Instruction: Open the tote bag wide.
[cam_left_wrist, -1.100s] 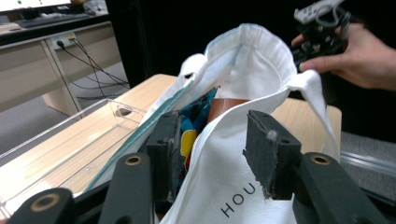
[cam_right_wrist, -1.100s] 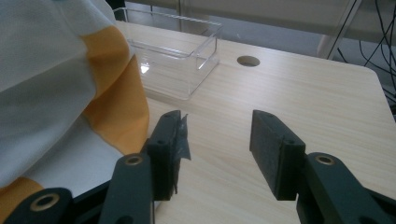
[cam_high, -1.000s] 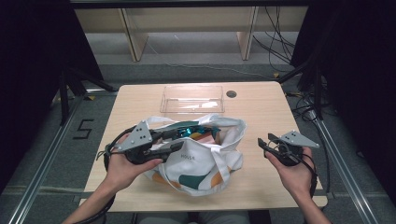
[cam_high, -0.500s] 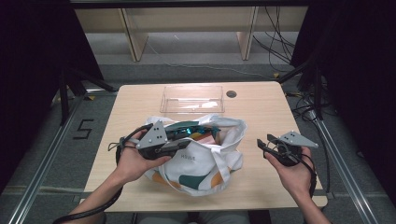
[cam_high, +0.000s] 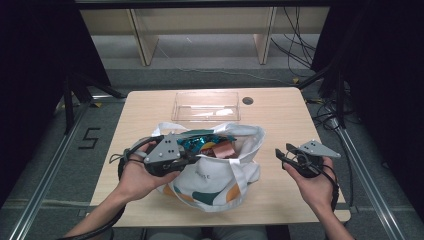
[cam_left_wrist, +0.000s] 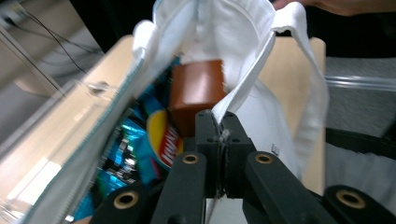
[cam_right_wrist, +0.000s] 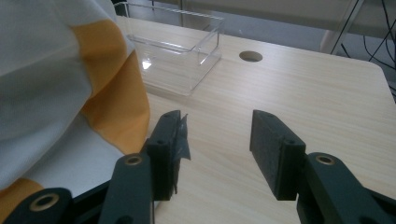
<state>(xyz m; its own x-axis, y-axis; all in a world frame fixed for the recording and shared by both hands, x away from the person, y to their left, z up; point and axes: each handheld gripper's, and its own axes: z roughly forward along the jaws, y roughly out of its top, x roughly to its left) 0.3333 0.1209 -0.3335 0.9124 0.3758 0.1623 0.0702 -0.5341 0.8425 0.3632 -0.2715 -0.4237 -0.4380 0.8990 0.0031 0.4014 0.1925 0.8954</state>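
The left gripper (cam_high: 192, 159) has moved from the left edge of the tote bag (cam_high: 220, 175) toward its opening. Its jaws have just been closing and now pinch the white rim of the bag (cam_left_wrist: 243, 88), beside the brown box (cam_left_wrist: 196, 88) inside.

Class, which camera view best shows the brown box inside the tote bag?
The left gripper view: the brown box sits close up, just beyond the left gripper shut on the tote bag rim. The high view shows its small top; the right gripper view catches bag cloth.
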